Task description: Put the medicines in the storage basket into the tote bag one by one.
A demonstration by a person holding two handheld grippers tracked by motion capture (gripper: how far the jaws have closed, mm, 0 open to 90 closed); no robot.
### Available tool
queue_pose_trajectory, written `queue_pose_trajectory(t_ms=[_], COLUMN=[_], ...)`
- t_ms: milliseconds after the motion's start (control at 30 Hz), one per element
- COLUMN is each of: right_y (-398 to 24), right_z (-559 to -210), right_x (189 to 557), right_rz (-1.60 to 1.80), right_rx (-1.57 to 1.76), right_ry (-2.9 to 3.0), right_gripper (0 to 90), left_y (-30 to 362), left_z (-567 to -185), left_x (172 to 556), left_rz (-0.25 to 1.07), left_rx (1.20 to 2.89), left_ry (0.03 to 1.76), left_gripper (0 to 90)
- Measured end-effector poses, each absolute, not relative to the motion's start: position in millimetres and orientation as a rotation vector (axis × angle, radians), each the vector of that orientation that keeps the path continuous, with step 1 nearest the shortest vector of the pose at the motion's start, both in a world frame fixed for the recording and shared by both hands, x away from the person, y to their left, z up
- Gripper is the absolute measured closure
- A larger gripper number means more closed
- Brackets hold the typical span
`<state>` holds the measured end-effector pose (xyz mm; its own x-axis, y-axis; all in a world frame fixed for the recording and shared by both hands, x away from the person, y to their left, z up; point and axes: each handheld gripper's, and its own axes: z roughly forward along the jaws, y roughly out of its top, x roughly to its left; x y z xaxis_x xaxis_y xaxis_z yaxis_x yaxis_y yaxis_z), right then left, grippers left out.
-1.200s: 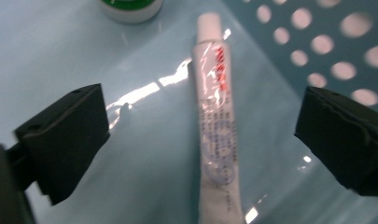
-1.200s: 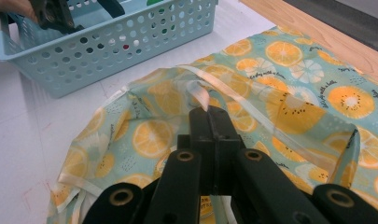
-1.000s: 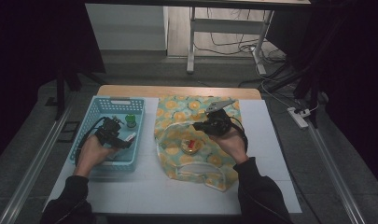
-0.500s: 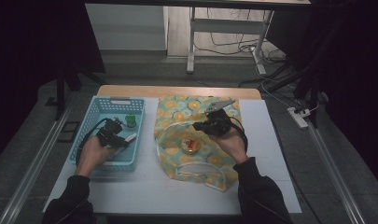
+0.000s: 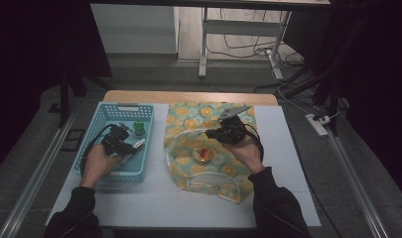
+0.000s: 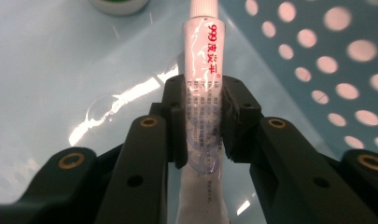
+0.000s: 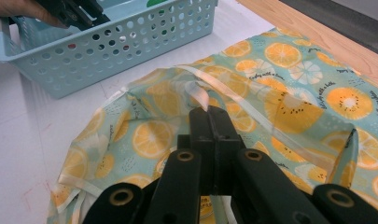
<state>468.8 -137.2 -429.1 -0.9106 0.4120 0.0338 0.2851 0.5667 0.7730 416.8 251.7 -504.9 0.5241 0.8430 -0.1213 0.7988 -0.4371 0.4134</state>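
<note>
In the left gripper view a white tube [image 6: 205,70] with red print lies on the floor of the light-blue basket [image 5: 123,106]. My left gripper [image 6: 203,116] has just closed its jaws on the tube's middle. From above, the left gripper [image 5: 125,145] sits low in the basket with the tube [image 5: 139,144] poking out to its right. My right gripper [image 7: 210,114] is shut on a pale strap of the orange-print cloth bag [image 7: 280,107]. In the high view the right gripper [image 5: 216,133] holds the bag [image 5: 188,131] up at its mouth. A small red and yellow item [image 5: 202,154] lies inside.
A green-capped container [image 5: 138,130] stands in the basket just beyond the tube, with its edge [image 6: 119,4] at the top of the left gripper view. The basket's perforated wall [image 7: 107,46] is to the bag's left. White table surface [image 5: 288,163] lies to the right and front.
</note>
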Motion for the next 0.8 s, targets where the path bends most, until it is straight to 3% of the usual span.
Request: queue_pose_trajectory(t_ms=[800], right_y=[-138], right_z=[-428], right_x=[468], right_rz=[1.275], right_rx=[0.588], right_ry=[2.63], right_gripper=[90.0], left_y=[262], left_z=[-467], left_x=[404], left_rz=[0.269], left_rx=[2.2], left_ry=[1.309], left_gripper=[73.3])
